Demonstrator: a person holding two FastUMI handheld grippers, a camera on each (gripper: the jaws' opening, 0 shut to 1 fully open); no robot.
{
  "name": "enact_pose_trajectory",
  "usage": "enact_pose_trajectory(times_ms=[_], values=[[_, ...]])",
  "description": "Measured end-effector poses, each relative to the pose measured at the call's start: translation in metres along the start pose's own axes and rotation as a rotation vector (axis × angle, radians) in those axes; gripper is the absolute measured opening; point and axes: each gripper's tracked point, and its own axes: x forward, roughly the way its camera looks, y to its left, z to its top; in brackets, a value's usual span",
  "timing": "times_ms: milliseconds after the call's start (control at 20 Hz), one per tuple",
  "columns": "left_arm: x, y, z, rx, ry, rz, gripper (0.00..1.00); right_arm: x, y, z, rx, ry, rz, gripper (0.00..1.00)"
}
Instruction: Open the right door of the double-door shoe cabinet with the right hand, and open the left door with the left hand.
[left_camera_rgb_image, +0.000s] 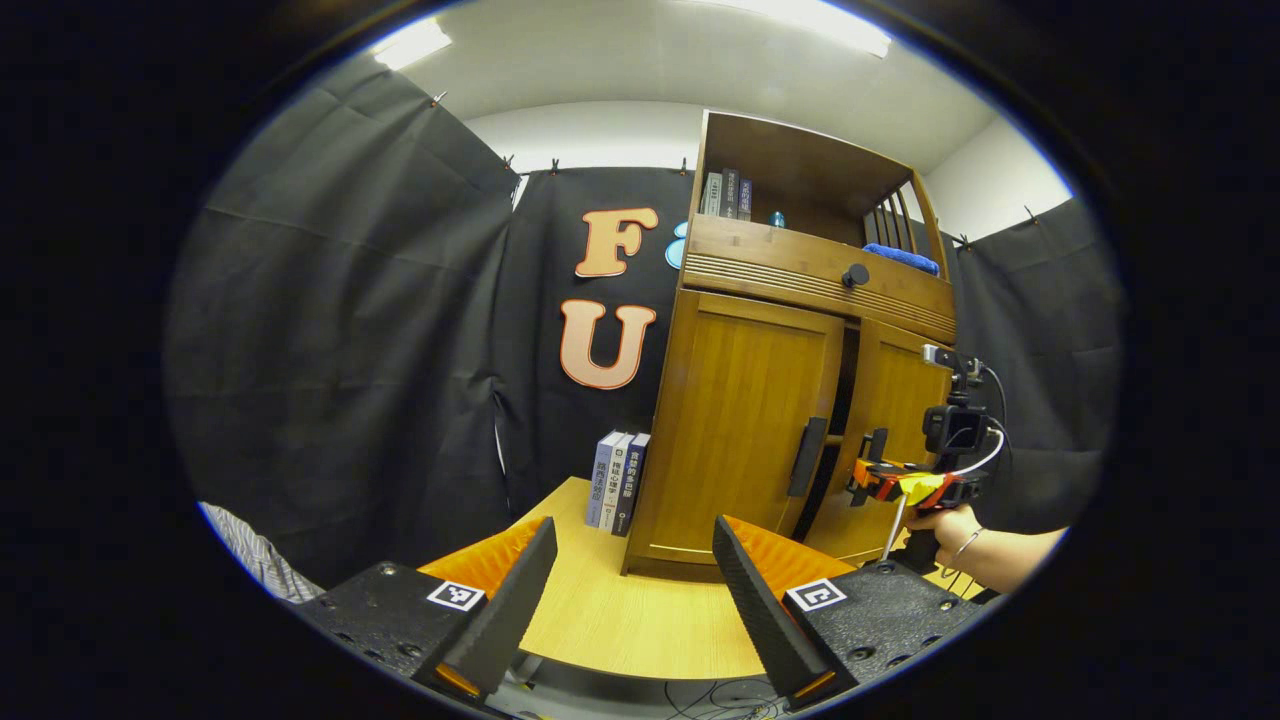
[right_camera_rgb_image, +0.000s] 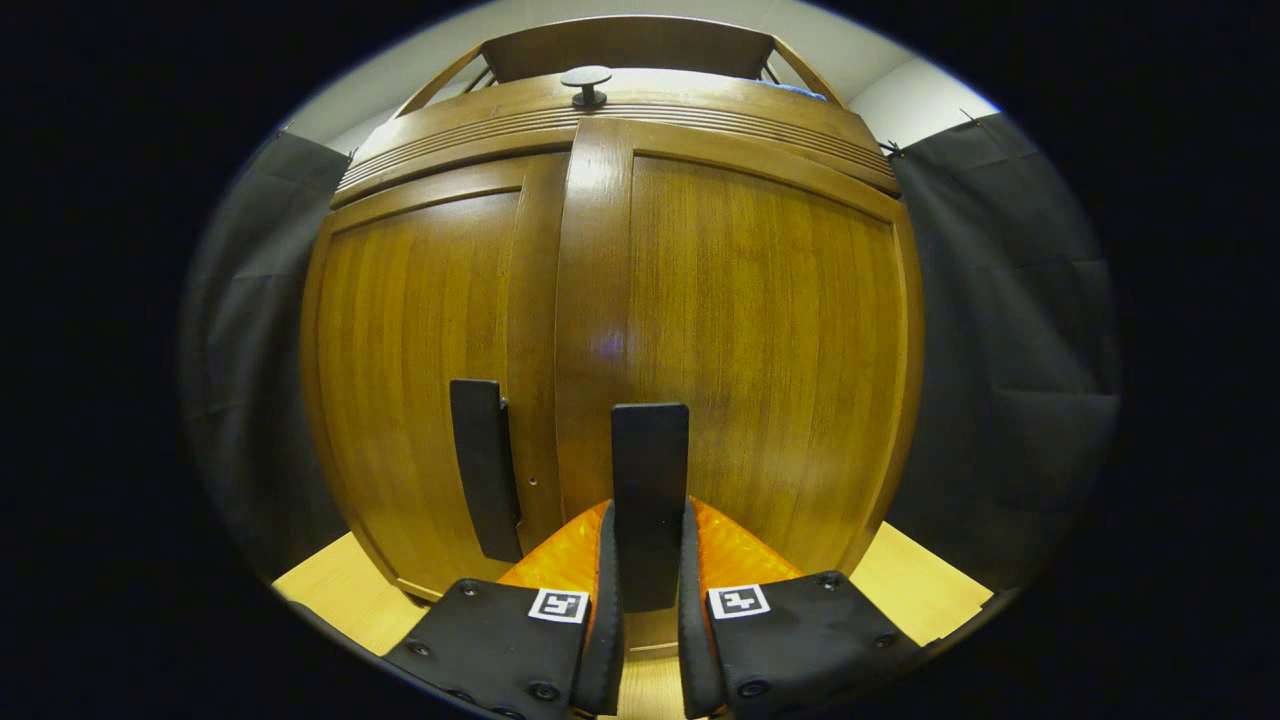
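Black-curtained booth, light wood table (left_camera_rgb_image: 640, 620) carrying shoe cabinet (left_camera_rgb_image: 790, 400) with books (left_camera_rgb_image: 618, 480) just beside its left flank. Right gripper (right_camera_rgb_image: 648, 600) clamped on right door handle (right_camera_rgb_image: 650, 480), both fingers pressed against it; right door (right_camera_rgb_image: 740, 340) pulled slightly proud of left door (right_camera_rgb_image: 420, 370). Left door handle (right_camera_rgb_image: 485, 470) untouched. Left gripper (left_camera_rgb_image: 635, 600) spread wide, holding nothing, hanging back from cabinet, well apart from left door. Hand (left_camera_rgb_image: 960, 545) seen gripping right tool in left gripper view.

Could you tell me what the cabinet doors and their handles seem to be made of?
The right door and left door look like varnished wood or bamboo: vertical grain, glossy sheen. The handles look matte black, plastic or painted metal; I cannot tell which.
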Motion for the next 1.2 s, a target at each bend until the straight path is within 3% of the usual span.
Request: enact_pose_trajectory(times_ms=[250,300,350,500,550,700,800,850,900,1050,1150,1200], values=[[-0.006,0.001,-0.002,0.017,-0.007,-0.006,0.92,-0.033,-0.019,0.000,0.015,-0.026,-0.020,0.31],[-0.007,0.000,-0.001,0.020,-0.009,-0.007,0.92,-0.043,-0.022,-0.002,0.026,-0.030,-0.022,0.19],[-0.006,-0.001,0.000,0.024,-0.012,-0.008,0.92,-0.049,-0.026,-0.004,0.029,-0.029,-0.024,0.19],[-0.002,-0.005,0.004,0.031,-0.021,-0.015,0.92,-0.066,-0.039,-0.004,0.042,-0.025,-0.032,0.23],[-0.003,-0.006,0.004,0.032,-0.023,-0.016,0.92,-0.073,-0.045,-0.005,0.050,-0.025,-0.036,0.19],[0.003,-0.012,0.005,0.028,-0.024,-0.027,0.94,-0.091,-0.061,-0.007,0.055,-0.025,-0.050,0.22],[0.004,-0.020,0.004,0.023,-0.022,-0.036,0.94,-0.100,-0.070,-0.007,0.058,-0.026,-0.060,0.18],[0.006,-0.022,0.004,0.021,-0.021,-0.040,0.94,-0.104,-0.074,-0.006,0.062,-0.026,-0.064,0.26],[0.008,-0.027,0.004,0.020,-0.020,-0.045,0.94,-0.109,-0.079,-0.007,0.066,-0.025,-0.065,0.22],[0.011,-0.037,0.005,0.028,-0.021,-0.054,0.95,-0.118,-0.093,-0.009,0.067,-0.025,-0.081,0.25],[0.012,-0.045,0.006,0.045,-0.026,-0.056,0.95,-0.127,-0.103,-0.008,0.044,-0.025,-0.088,0.07],[0.011,-0.049,0.006,0.048,-0.026,-0.059,0.95,-0.129,-0.108,-0.009,0.037,-0.019,-0.090,0.07]])
